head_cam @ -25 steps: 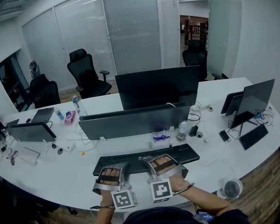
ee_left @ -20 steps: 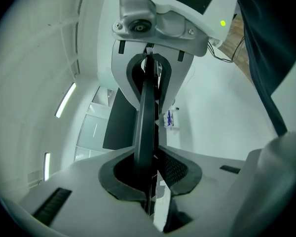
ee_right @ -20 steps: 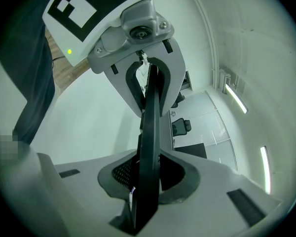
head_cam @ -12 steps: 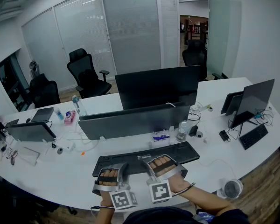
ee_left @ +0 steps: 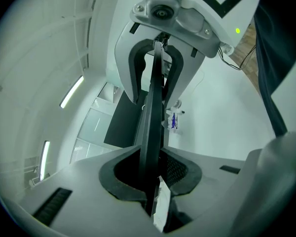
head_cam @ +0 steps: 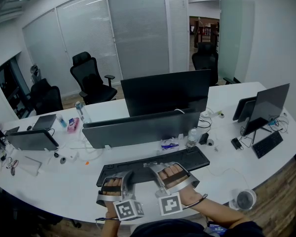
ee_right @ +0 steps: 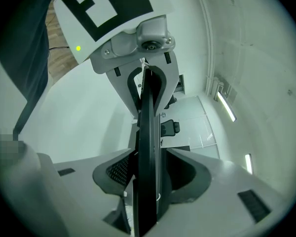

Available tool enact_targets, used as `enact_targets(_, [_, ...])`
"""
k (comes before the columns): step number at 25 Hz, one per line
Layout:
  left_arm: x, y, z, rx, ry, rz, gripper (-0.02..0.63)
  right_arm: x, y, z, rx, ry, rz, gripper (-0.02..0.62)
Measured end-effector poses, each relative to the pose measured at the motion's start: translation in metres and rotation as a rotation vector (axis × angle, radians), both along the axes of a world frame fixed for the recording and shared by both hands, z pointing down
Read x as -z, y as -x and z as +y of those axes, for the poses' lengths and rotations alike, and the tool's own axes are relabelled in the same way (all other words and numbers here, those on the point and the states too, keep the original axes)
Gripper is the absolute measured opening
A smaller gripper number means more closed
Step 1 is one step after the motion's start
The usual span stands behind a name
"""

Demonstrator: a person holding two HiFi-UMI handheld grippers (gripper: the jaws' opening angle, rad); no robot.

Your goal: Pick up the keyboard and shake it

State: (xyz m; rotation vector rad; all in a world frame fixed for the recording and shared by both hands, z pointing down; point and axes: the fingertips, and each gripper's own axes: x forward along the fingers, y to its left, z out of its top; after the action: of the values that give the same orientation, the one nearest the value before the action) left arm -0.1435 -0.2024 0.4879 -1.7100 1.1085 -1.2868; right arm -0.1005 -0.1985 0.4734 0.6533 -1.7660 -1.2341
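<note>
At the near edge of the curved white desk point(head_cam: 54, 189): flat black keyboard point(head_cam: 155, 164) runs lengthwise in front of the wide black monitor point(head_cam: 143, 128), with its near long edge in both grippers. On the left gripper point(ee_left: 155, 181) the fingers are clamped on the keyboard's edge, slab tight between the pads, near its left end. On the right gripper point(ee_right: 147, 186) the jaws have just been opening. The keyboard edge sits between them about mid-length, but a gap shows on one side, so no squeeze. Can't tell if the keyboard rests on the desk or hangs just above it. Clear plastic bottle point(head_cam: 191, 138) stands behind its right end.
</note>
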Motion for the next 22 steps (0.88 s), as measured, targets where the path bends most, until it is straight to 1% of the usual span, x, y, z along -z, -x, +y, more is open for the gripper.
enact_targets(6, [0.005,0.006,-0.003,0.013,0.000,0.048,0.100,0.018,-0.001,0.004,0.002,-0.037,-0.048,0.184])
enact_targets(11, [0.011,0.014,-0.006,0.034,-0.016,0.064,0.100,0.033,-0.006,0.009,0.016,-0.076,-0.082,0.186])
enact_targets(16, [0.009,0.026,-0.010,0.061,-0.016,0.105,0.100,0.042,-0.009,0.017,0.038,-0.077,-0.159,0.186])
enact_targets(22, [0.011,0.038,-0.013,0.091,-0.002,0.170,0.100,0.063,-0.015,0.025,0.049,-0.046,-0.254,0.184])
